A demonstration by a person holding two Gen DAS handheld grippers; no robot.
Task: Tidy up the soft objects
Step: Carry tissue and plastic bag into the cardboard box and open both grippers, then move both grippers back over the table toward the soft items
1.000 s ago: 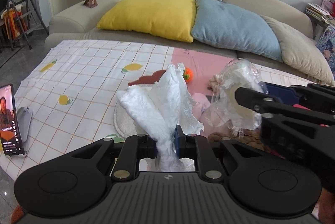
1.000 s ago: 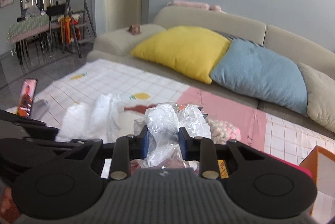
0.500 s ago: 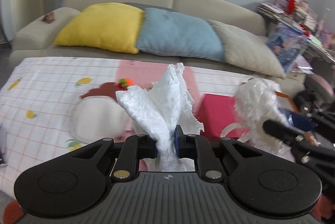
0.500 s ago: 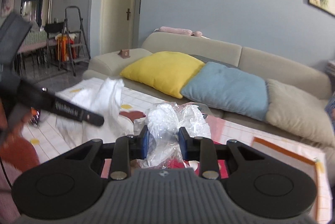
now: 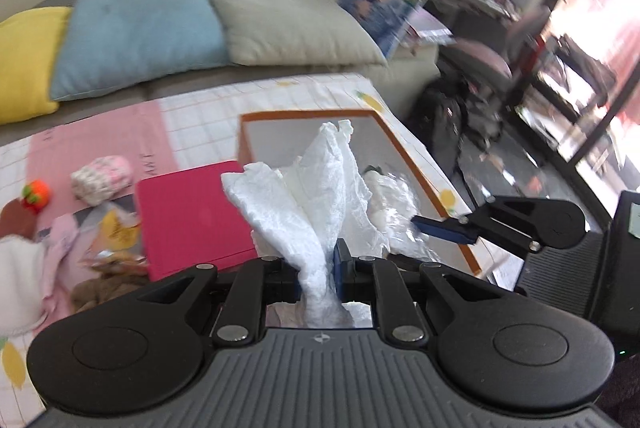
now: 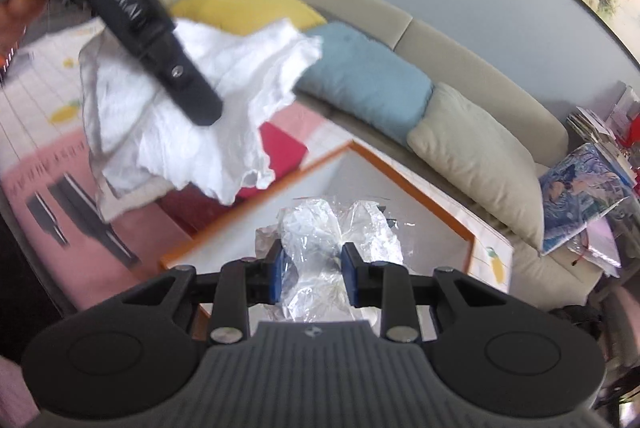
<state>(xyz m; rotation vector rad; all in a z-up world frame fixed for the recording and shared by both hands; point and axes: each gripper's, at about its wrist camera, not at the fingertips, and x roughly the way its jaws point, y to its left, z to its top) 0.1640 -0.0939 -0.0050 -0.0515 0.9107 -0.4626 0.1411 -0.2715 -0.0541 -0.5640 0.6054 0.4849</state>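
My left gripper (image 5: pixel 318 274) is shut on a crumpled white tissue (image 5: pixel 316 184) and holds it above the near end of an orange-rimmed box (image 5: pixel 304 116). The tissue also shows in the right wrist view (image 6: pixel 192 108), hanging from the left gripper's finger. My right gripper (image 6: pixel 312 274) has its jaws slightly parted around a clear plastic bag (image 6: pixel 320 232) that sits low inside the same box (image 6: pixel 408 184). In the left wrist view the right gripper's fingers (image 5: pixel 444 228) reach into the box from the right, beside the bag (image 5: pixel 390 204).
A magenta box (image 5: pixel 192 212) lies left of the orange-rimmed box. Plush toys, a pink-white knitted ball (image 5: pixel 102 178) and an orange toy (image 5: pixel 36 194) lie on the checked cloth. A sofa with yellow, blue (image 5: pixel 136 32) and beige cushions stands behind. Cluttered shelves are at right.
Both grippers swung right from the toy pile to over the orange-rimmed box. The right gripper lowered the plastic bag into the box and its jaws widened. The left still grips the tissue.
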